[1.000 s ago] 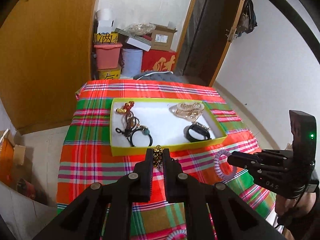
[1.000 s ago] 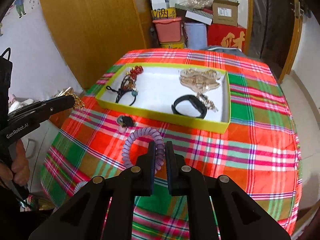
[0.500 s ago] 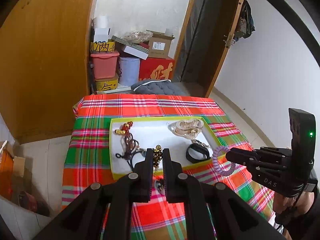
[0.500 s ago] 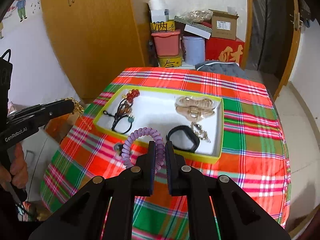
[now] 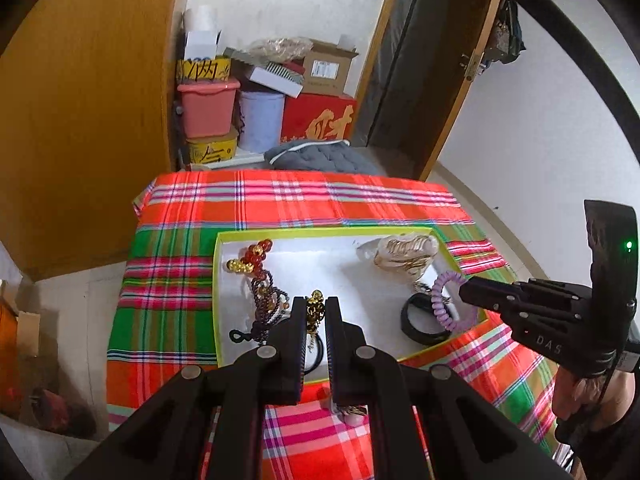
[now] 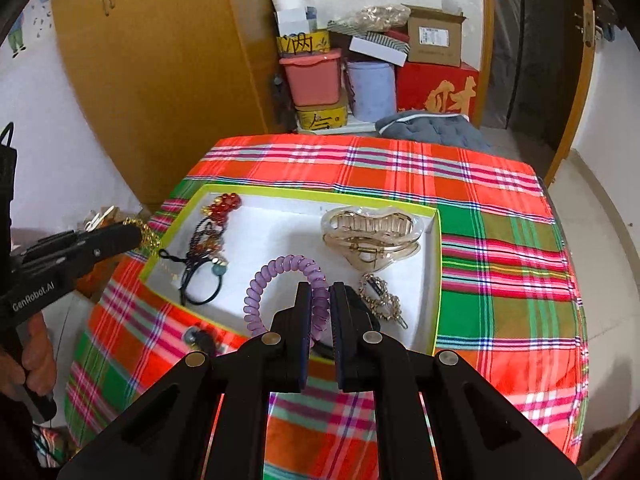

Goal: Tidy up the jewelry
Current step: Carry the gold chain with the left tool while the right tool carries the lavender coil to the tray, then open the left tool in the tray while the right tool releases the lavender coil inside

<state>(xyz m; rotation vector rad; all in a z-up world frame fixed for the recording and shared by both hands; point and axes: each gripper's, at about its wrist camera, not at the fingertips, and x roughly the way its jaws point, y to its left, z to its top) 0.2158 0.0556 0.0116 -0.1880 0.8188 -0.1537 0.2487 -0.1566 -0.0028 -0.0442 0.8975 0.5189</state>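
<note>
Both tongs are matte black with round silver screws; the right tongs (image 5: 464, 292) carry a green light

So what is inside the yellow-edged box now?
Inside the box: a clear hair claw, red and dark beads, black hair ties, a small gold clip. The purple coil and jaws cover the near part.
</note>
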